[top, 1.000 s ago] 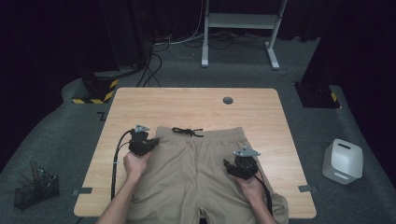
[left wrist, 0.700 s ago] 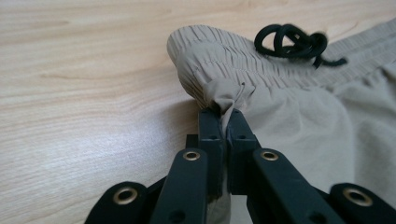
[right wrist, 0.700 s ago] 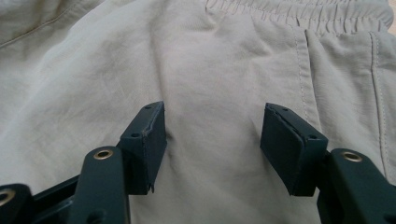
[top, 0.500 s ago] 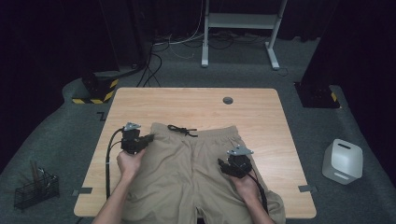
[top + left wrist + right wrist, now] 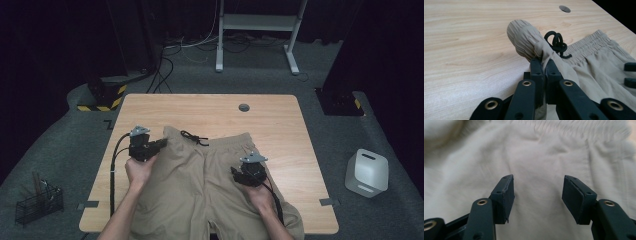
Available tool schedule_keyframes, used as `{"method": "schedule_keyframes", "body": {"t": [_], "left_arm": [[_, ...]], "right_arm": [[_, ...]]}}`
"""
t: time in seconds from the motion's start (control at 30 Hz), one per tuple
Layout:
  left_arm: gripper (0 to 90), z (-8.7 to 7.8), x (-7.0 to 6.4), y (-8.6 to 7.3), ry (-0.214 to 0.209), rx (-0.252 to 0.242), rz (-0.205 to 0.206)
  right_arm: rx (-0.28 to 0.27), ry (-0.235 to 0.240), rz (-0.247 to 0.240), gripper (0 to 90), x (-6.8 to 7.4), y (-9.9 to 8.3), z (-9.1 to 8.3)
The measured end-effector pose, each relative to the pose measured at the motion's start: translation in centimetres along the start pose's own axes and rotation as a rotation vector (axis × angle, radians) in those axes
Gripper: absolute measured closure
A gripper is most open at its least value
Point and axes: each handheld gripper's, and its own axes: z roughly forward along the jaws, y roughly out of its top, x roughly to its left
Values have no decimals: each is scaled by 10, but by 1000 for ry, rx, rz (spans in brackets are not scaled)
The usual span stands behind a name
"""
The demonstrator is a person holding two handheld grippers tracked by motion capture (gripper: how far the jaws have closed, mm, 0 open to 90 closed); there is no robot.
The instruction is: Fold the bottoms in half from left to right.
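Khaki cotton shorts point(image 5: 200, 185) with an elastic waistband, spread on the pale wooden tabletop point(image 5: 210, 110), lower centre of the high view.

Left tool point(image 5: 543, 65), left of centre in the high view, is clenched on a bunched waistband corner, lifting it beside the black drawstring knot point(image 5: 556, 43). Right tool point(image 5: 537, 192), lower right of centre, stands released with jaws apart just above flat fabric.

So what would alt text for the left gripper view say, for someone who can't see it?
Two black jaws of the left gripper are pinched shut on a bunched corner of the tan shorts, lifting it off the wooden table. A black drawstring lies knotted on the waistband behind.
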Motion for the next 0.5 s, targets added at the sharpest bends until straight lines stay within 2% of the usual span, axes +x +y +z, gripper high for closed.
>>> {"method": "schedule_keyframes", "body": {"t": [0.07,0.13,0.23,0.4,0.5], "left_arm": [[876,0,-2,2,0,-1,5],[876,1,-2,3,-3,-3,0],[876,2,-2,2,0,-2,0],[876,1,-3,3,-4,-7,-9],[876,2,-6,5,-4,-4,6]], "right_arm": [[-15,-8,9,427,-3,2,-13],[1,-10,9,412,-7,2,-21],[30,-41,2,406,-16,-4,-31],[57,-31,28,401,-34,-20,-31],[71,-14,29,400,-36,-25,-26]]}}
